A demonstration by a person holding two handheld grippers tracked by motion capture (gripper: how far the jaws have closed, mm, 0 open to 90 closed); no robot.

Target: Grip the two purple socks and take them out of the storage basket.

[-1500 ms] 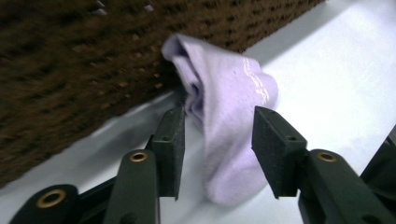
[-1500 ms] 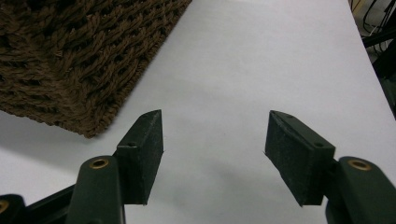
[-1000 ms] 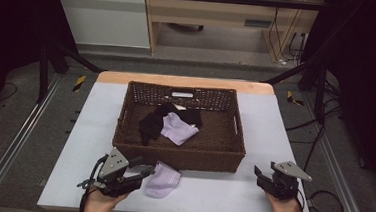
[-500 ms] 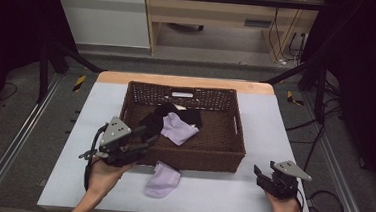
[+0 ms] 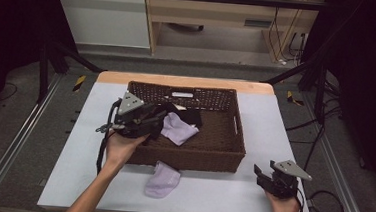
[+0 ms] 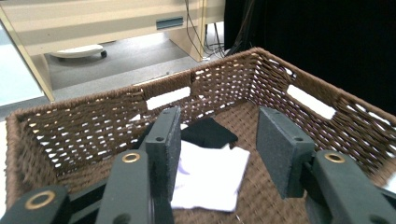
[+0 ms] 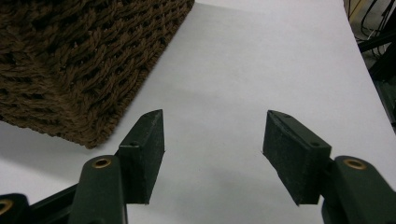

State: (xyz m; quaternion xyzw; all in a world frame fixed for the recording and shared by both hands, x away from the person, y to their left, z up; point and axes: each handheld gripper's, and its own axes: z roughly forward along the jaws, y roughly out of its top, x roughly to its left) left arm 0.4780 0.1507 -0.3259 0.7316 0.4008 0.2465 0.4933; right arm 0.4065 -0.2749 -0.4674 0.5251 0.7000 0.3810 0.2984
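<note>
**Left gripper over basket, jaws apart**

Left gripper [image 5: 150, 125] above wicker basket [image 5: 235, 123], near-left corner; jaws apart, nothing between. Lilac sock [image 5: 179, 129] and black cloth [image 6: 208, 132] lie inside. Second lilac sock [image 5: 162, 180] on table [image 5: 275, 117], just near of basket. Right gripper [image 5: 265, 175] near-right, jaws apart, empty, just been closing.

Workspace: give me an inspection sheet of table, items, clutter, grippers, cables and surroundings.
Surface: white table, wooden strip at the far edge.
Job's things: brown wicker basket holding a lavender sock and a black cloth; second lavender sock lies on the table in front of the basket.
Clutter: nothing seen.
Grippers: left gripper open over the basket, nothing between the jaws; right gripper open above bare table, empty.
Cables: black cable trails from the left gripper.
Surroundings: wooden cabinet beyond the table, dark curtains at the sides.
</note>
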